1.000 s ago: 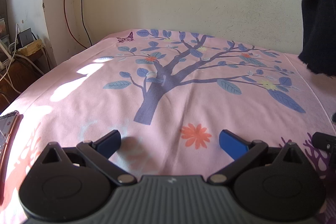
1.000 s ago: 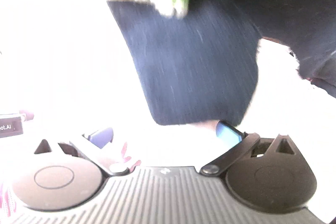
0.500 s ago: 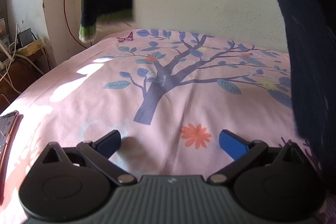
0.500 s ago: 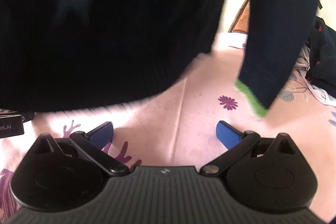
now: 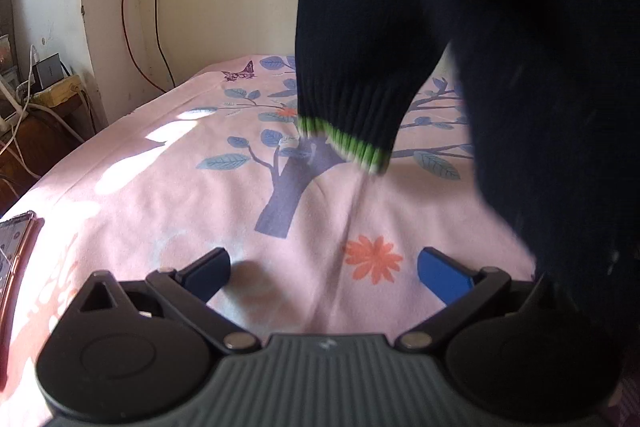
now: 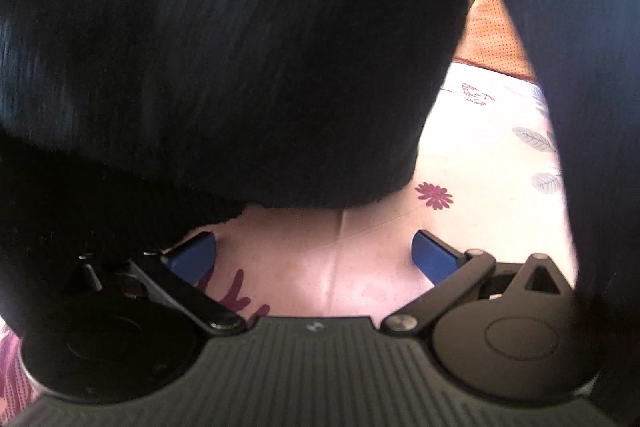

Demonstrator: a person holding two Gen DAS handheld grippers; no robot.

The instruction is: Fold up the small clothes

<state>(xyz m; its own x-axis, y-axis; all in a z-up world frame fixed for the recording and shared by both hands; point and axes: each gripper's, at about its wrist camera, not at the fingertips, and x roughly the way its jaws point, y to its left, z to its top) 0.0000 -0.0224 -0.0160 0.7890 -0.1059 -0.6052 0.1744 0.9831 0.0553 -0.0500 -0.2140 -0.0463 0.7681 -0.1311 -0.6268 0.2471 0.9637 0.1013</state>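
A dark navy knit sweater (image 5: 520, 47) is in the air over the bed, blurred with motion. One sleeve with a green-striped cuff (image 5: 344, 141) dangles above the tree print in the left wrist view. In the right wrist view the sweater (image 6: 224, 59) fills the upper frame and drapes onto the gripper's left side. My left gripper (image 5: 324, 269) is open above the pink sheet, nothing between its blue pads. My right gripper (image 6: 314, 253) is open too, with bare sheet between its fingertips. What holds the sweater up is hidden.
The bed carries a pink sheet (image 5: 168, 203) printed with a blue tree and flowers. A phone (image 5: 12, 247) lies at its left edge. Cables and a charger (image 5: 48, 75) sit on a wooden stand by the wall at the left.
The sweater has swung across both views and dropped lower; its green cuff moved from the upper left to the middle of the left wrist view. Neither gripper has changed its opening.
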